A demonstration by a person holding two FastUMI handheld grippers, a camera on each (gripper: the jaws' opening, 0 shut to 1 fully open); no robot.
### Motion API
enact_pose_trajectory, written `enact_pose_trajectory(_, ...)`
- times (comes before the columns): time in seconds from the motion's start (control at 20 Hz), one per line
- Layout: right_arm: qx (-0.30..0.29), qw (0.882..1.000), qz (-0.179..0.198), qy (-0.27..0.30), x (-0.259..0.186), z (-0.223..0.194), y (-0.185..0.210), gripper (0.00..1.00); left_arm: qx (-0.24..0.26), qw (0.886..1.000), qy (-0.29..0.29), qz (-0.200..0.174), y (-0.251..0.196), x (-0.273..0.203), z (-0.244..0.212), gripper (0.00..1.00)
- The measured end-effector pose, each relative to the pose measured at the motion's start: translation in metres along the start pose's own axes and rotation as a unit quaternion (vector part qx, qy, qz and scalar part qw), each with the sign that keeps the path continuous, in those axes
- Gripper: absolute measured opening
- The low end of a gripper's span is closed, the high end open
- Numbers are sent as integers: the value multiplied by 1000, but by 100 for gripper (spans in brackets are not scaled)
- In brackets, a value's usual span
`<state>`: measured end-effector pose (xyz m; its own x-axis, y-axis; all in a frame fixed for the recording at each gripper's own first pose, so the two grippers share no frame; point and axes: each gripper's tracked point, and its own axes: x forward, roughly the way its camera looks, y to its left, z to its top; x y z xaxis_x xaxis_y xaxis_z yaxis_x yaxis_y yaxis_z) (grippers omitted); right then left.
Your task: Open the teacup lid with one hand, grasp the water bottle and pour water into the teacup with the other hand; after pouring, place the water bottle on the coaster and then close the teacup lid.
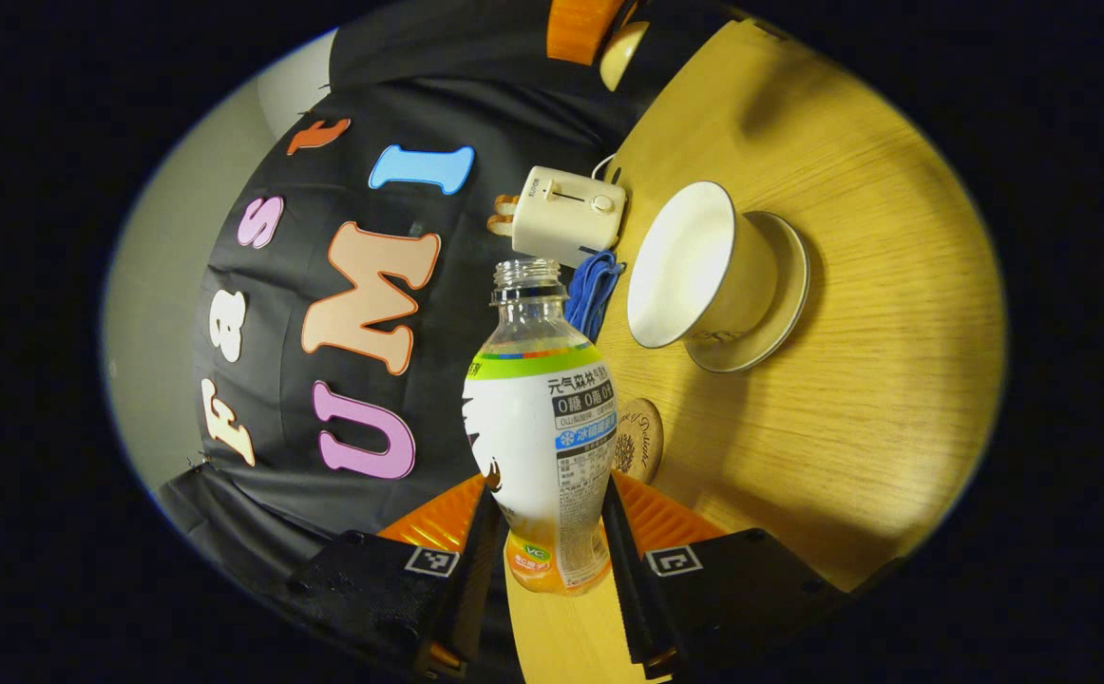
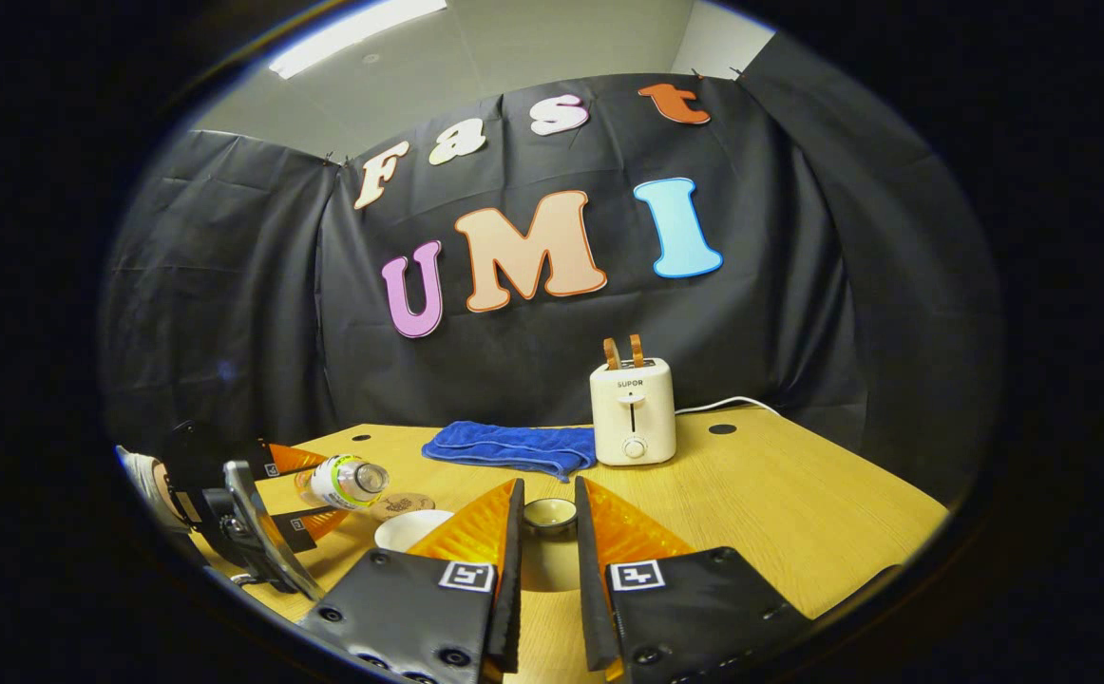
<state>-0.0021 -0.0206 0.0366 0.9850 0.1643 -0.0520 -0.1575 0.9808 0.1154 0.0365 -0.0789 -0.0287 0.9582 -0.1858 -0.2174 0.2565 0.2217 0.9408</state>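
Water bottle (image 1: 542, 427) pinched low in left gripper (image 1: 544, 541) jaws, tipped sideways, uncapped mouth short of teacup (image 1: 694, 271) ahead-right. Risk: mouth misses rim, water hits bench (image 1: 856, 399); low grip may let it swivel. Lid (image 2: 550, 514) sits between right gripper (image 2: 545, 560) jaws, probably clamped, contact unclear; could drop. Coaster (image 1: 637, 439) just behind bottle.

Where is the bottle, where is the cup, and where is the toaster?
bottle (image 1: 542, 418): left gripper view, on its label.
cup (image 1: 680, 266): left gripper view, on its inside.
toaster (image 2: 632, 413): right gripper view, on its front.
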Motion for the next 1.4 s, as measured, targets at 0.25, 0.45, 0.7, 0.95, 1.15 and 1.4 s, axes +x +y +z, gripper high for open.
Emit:
enact_pose_trajectory(0.25, 4, 1000, 0, -2, -1, 2, -2, 29, 65, 998, 8, 8, 6, 1, 0, 56)
enact_pose_trajectory(0.45, 6, 1000, -1, -10, -4, 8, -5, 30, 105, 994, 21, -6, 7, 2, -4, 56)
enact_pose_trajectory(0.7, 13, 1000, -2, -11, -5, 11, -9, 30, 153, 987, 36, -17, 9, 1, -7, 57)
enact_pose_trajectory(0.95, 16, 1000, -2, -16, -6, 15, -12, 29, 199, 979, 40, -22, 10, 1, -5, 57)
enact_pose_trajectory(1.15, 20, 1000, -3, -17, -6, 16, -14, 29, 228, 972, 43, -29, 12, 0, -4, 57)
enact_pose_trajectory(1.4, 26, 1000, 0, -11, -4, 11, -12, 30, 263, 963, 46, -37, 16, -1, -2, 57)
